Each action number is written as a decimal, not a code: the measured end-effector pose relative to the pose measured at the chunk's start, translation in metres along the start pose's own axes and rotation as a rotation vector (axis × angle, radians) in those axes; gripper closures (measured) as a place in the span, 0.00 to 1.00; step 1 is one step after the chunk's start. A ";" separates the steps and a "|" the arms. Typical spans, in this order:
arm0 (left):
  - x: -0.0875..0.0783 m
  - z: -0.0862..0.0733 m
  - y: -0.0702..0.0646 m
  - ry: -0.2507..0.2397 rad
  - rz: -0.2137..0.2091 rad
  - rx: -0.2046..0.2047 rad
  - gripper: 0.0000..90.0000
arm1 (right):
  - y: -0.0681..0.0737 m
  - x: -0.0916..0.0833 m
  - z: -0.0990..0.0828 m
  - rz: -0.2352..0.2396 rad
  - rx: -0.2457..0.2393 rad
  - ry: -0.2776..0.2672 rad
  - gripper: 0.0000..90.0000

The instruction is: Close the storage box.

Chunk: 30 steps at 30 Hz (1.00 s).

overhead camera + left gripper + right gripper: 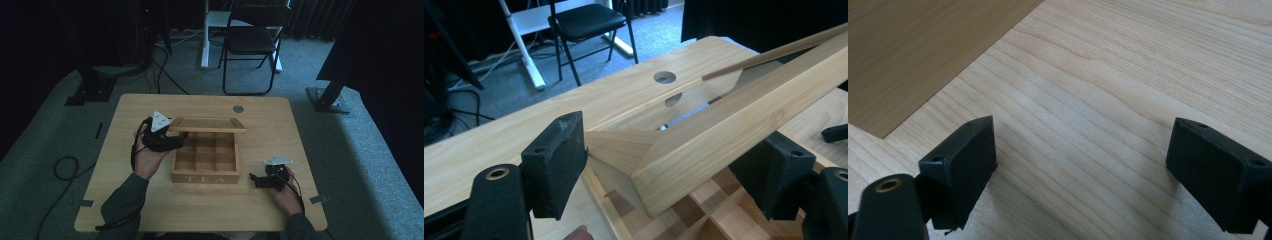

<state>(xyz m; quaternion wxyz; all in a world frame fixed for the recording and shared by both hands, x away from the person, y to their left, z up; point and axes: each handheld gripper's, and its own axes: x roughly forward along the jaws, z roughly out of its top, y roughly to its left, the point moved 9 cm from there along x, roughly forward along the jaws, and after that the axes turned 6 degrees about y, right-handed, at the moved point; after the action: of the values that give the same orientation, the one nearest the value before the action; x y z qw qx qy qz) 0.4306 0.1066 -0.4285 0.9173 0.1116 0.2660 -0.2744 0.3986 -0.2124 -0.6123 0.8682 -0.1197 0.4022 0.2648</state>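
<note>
Wooden table [150,200], pale, rounded corners, a round grommet hole [238,108] near the far edge. Grey carpet all round; a black folding chair [252,42] and a white desk leg [205,35] beyond the table, dark stands left and right, cables on the floor. Nothing on the table crowds the box.

Tea box [205,172] sits mid-table, light wood, square, "TEA" on its front wall, inside split by thin wood dividers into nine square cells; cells look empty from the high view. Lid [207,125] is a flat wood frame with a clear pane, raised and tilted over the box's rear, hinged side away from the person.

Left gripper [165,141] is at the lid's left front corner, just left of the box. In the left gripper view the lid corner [684,165] lies between the two black pads; the left pad [555,167] stands off the wood with a gap, the right pad [776,172] is right against the frame's side, contact unclear. Jaws apart, not clamping.

Right gripper [257,180] rests low on the table just right of the box, pointing at it, jaws wide apart with bare wood grain between them; box wall [913,55] ahead at upper left, not touched.
</note>
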 end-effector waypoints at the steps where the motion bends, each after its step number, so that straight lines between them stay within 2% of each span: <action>1: 0.000 -0.001 0.000 0.002 0.000 0.000 0.27 | 0.000 0.000 0.000 0.000 0.000 0.000 0.14; 11: -0.001 -0.010 -0.005 0.015 0.021 -0.033 0.27 | 0.000 0.000 0.000 0.001 0.001 0.001 0.14; 30: -0.002 -0.026 -0.009 0.045 0.012 -0.083 0.29 | 0.000 0.000 0.000 0.000 0.000 0.001 0.14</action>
<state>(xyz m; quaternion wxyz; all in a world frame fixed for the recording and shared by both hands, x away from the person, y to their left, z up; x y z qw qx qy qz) 0.4131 0.1087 -0.4497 0.9166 0.0811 0.2969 -0.2553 0.3985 -0.2125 -0.6124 0.8680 -0.1200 0.4026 0.2648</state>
